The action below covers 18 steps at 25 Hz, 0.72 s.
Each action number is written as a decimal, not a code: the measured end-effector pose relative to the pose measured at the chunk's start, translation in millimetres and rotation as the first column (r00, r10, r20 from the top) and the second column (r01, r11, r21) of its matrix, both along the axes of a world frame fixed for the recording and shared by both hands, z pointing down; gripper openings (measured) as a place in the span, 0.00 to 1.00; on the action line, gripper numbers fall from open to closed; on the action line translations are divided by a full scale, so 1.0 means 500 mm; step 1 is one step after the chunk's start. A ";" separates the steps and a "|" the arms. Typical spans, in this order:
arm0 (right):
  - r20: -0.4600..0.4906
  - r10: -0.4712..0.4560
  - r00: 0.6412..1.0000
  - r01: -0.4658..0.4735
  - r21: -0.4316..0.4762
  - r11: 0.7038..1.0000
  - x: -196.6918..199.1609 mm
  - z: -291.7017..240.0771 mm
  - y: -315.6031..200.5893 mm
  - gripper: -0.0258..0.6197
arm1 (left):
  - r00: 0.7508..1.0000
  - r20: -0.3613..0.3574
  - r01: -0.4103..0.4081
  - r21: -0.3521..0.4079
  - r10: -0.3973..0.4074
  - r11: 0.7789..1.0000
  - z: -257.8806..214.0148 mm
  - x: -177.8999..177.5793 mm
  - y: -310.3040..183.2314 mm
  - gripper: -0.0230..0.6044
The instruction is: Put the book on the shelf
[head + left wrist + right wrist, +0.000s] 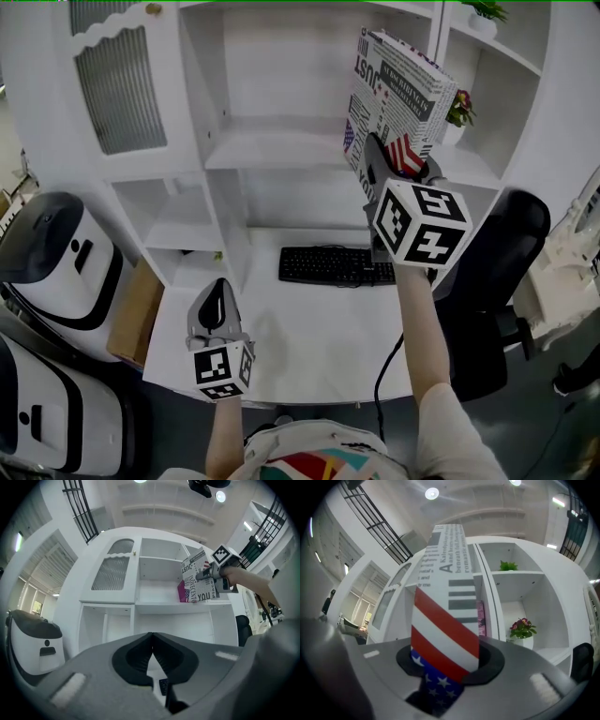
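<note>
The book (398, 98), printed with newspaper text and a stars-and-stripes pattern, is held upright in front of the white shelf unit (281, 150). My right gripper (398, 169) is shut on its lower end; in the right gripper view the book (447, 606) rises from between the jaws and fills the middle. From the left gripper view the book (197, 581) and right gripper (216, 576) show before the shelf's middle compartment (157, 590). My left gripper (217, 305) hovers low over the desk (300, 337), shut with nothing in it.
A black keyboard (336, 266) lies on the desk under the shelves. A potted flower (459, 110) and a green plant (486, 13) stand in the right compartments. A black chair (502, 272) is at the right, white bins (56, 253) at the left.
</note>
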State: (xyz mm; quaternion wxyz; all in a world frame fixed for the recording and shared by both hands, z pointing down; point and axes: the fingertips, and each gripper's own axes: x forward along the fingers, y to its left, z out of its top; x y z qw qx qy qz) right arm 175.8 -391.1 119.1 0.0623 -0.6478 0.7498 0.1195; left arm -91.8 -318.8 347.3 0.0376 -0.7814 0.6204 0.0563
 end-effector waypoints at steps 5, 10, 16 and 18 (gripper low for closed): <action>0.009 -0.009 1.000 0.010 -0.063 0.998 0.004 0.000 -0.051 0.28 | 1.000 -0.008 0.019 -0.009 -0.019 1.000 0.005 -0.023 -0.004 0.04; -0.004 -0.011 1.000 0.011 -0.079 0.997 -0.008 -0.009 -0.087 0.28 | 1.000 0.006 0.014 0.001 -0.014 1.000 -0.004 -0.027 -0.007 0.04; 0.025 -0.033 0.999 0.036 -0.144 0.989 -0.012 -0.012 -0.142 0.28 | 1.000 -0.005 0.002 -0.025 -0.002 1.000 0.015 -0.026 -0.009 0.04; 0.041 -0.032 0.999 0.038 -0.168 0.985 -0.007 -0.015 -0.161 0.28 | 0.999 -0.035 -0.006 -0.039 0.005 0.999 0.025 -0.028 -0.012 0.04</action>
